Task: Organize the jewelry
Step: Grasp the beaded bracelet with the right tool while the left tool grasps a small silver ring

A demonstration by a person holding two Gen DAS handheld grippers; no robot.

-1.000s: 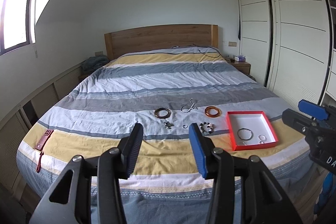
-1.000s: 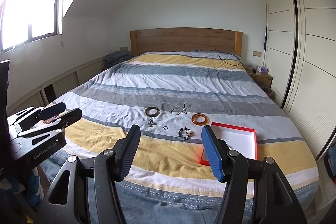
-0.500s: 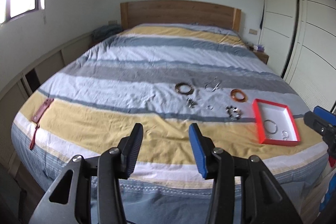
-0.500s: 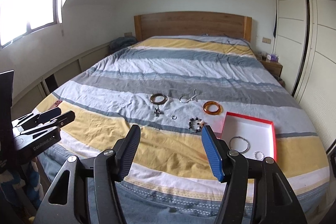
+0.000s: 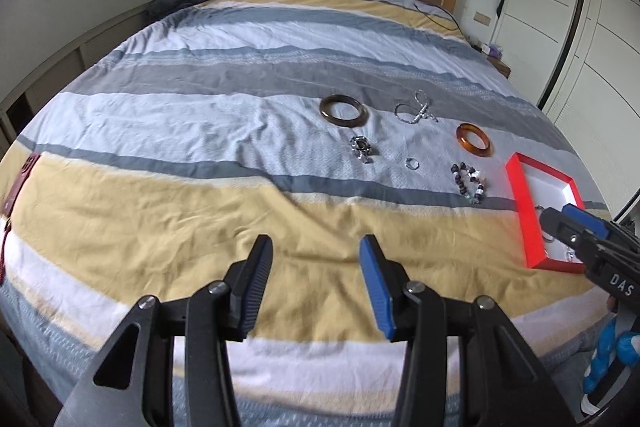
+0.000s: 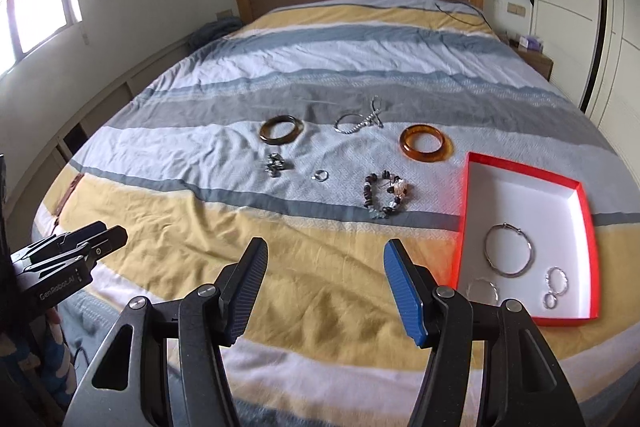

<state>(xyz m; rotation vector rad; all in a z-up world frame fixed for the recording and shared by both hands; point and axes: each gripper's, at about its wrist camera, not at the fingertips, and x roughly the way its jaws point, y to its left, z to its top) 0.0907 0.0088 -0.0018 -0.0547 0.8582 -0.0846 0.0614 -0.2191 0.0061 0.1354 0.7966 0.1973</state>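
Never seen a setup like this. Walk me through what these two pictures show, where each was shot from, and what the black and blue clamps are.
No robot here: a person carries a two-finger tool in each hand, each with a camera looking along its fingers. One picture comes from the left tool, the other from the right tool; each also glimpses the other at its edge. Both stand open, holding nothing, above a striped bed. On it lie a dark bangle, an amber bangle, a silver chain, a beaded bracelet, a small ring and a metal charm. A red tray already holds silver rings.
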